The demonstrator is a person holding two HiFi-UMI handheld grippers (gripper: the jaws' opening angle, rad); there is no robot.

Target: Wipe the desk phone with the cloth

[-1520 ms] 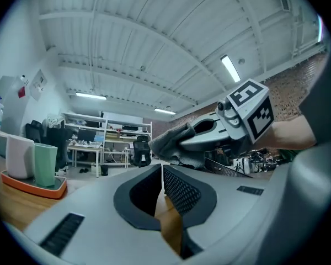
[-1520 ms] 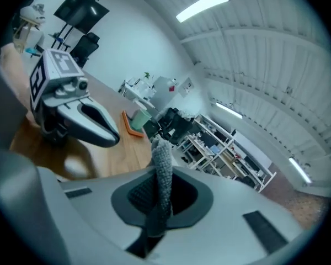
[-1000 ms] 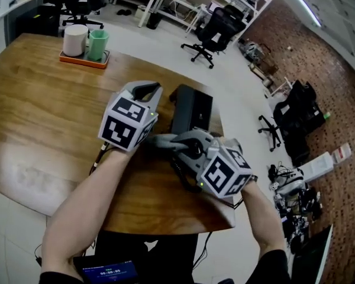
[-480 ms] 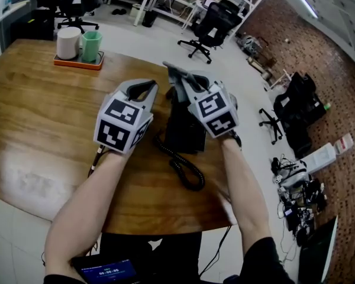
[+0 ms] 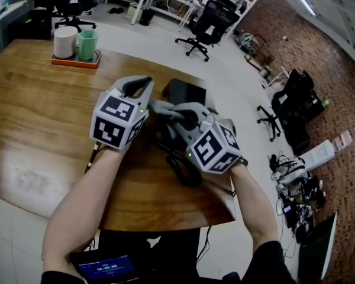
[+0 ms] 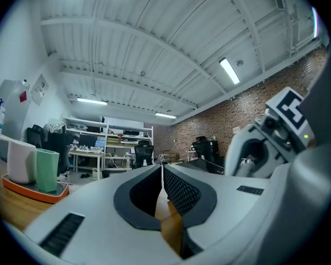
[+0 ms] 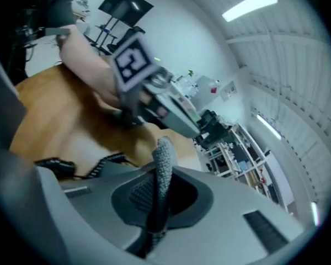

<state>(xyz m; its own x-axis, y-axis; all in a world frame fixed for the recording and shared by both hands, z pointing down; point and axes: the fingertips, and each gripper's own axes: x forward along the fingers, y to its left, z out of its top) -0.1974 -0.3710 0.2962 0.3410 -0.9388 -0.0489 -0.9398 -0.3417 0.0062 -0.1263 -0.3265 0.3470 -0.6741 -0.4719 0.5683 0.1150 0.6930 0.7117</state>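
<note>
Wiping looks under way, not finished: right gripper (image 7: 157,189), clamped on the grey knitted cloth (image 7: 164,153), sits over the black desk phone (image 5: 186,93) near the brown wooden table's (image 5: 35,111) right edge; left gripper (image 6: 161,173) hovers beside it, jaws together, empty.

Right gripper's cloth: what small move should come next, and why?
Probably sweep the right gripper away from the person, across the desk phone, keeping the cloth pressed down. Its jaws are shut on the grey cloth and it sits low over the phone's near part, while the far part lies uncovered. The left gripper, jaws together and empty, is off to the side.
</note>
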